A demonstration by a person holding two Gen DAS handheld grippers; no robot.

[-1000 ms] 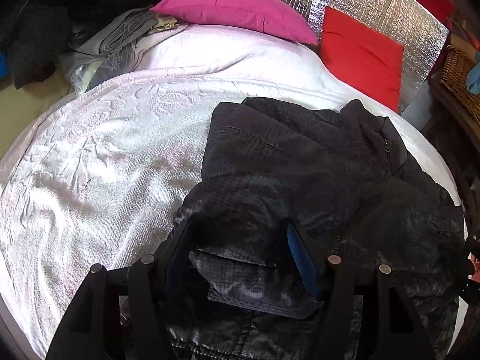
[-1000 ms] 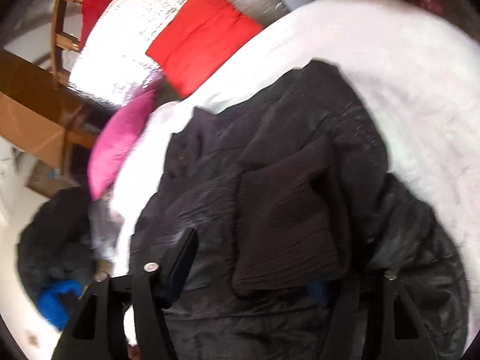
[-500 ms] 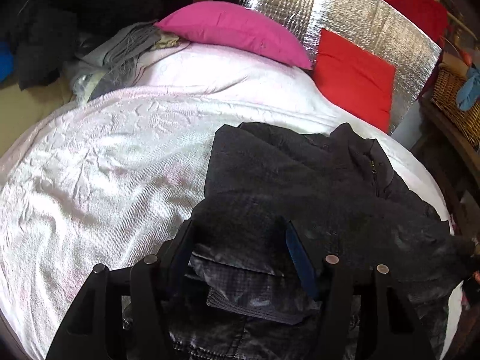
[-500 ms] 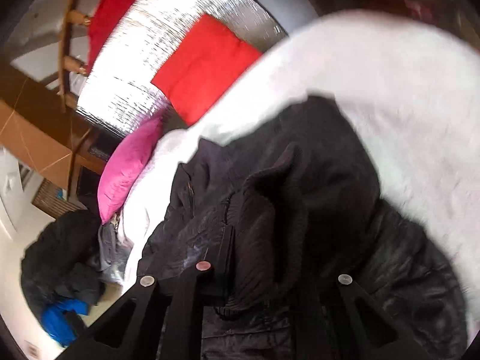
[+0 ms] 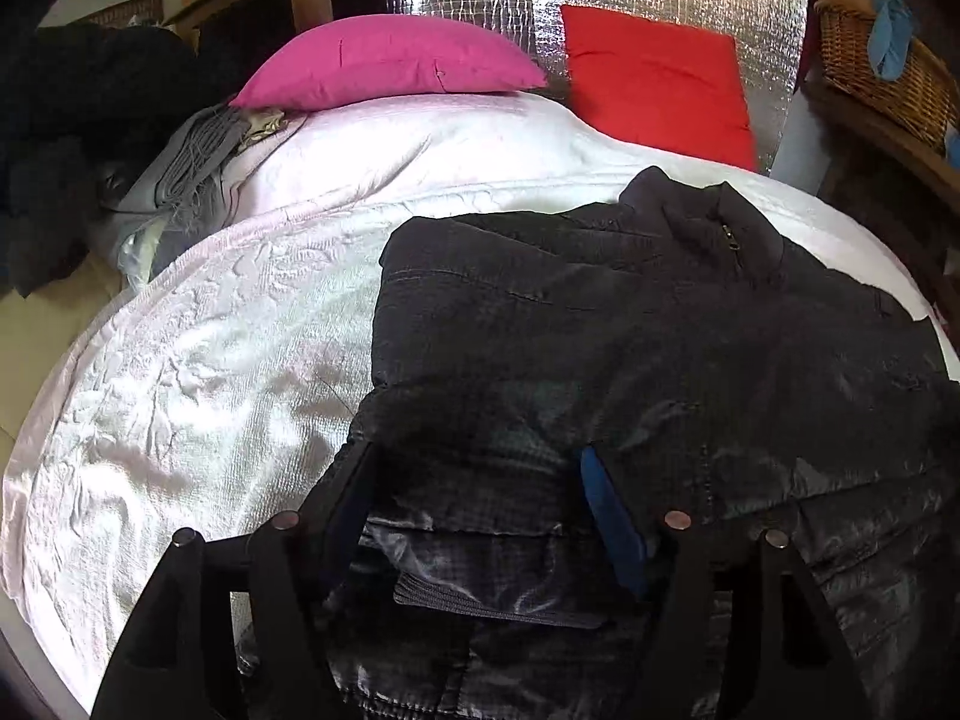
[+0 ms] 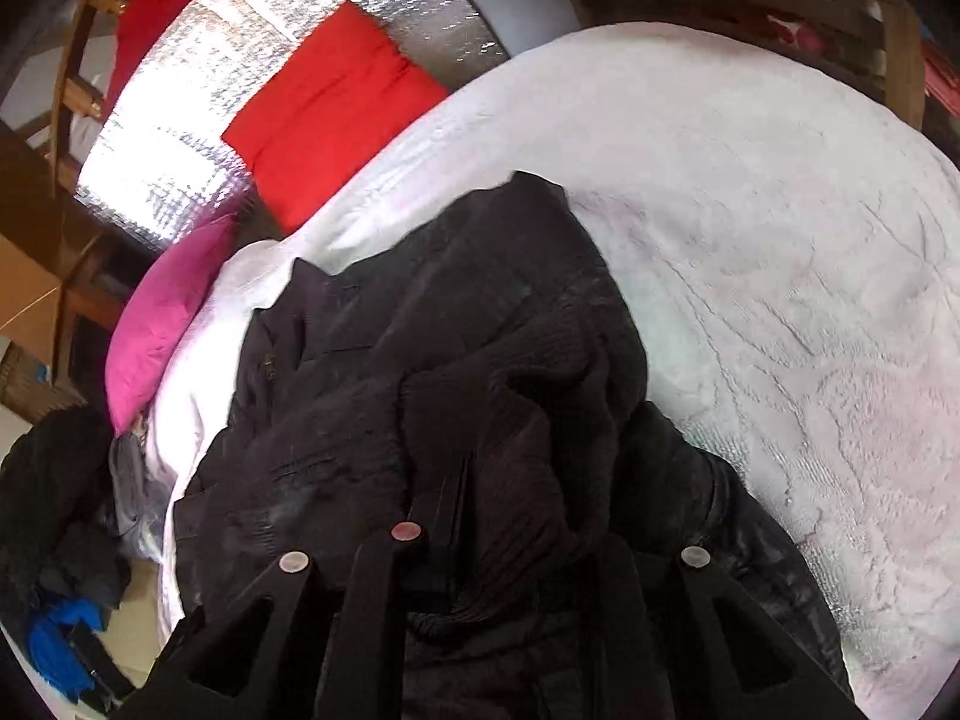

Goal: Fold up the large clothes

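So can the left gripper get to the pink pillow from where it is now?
Probably not without moving a long way. The left gripper sits low over the black jacket at the near side of the bed, and the pink pillow lies at the far end. Nothing blocks the path across the white bedspread.
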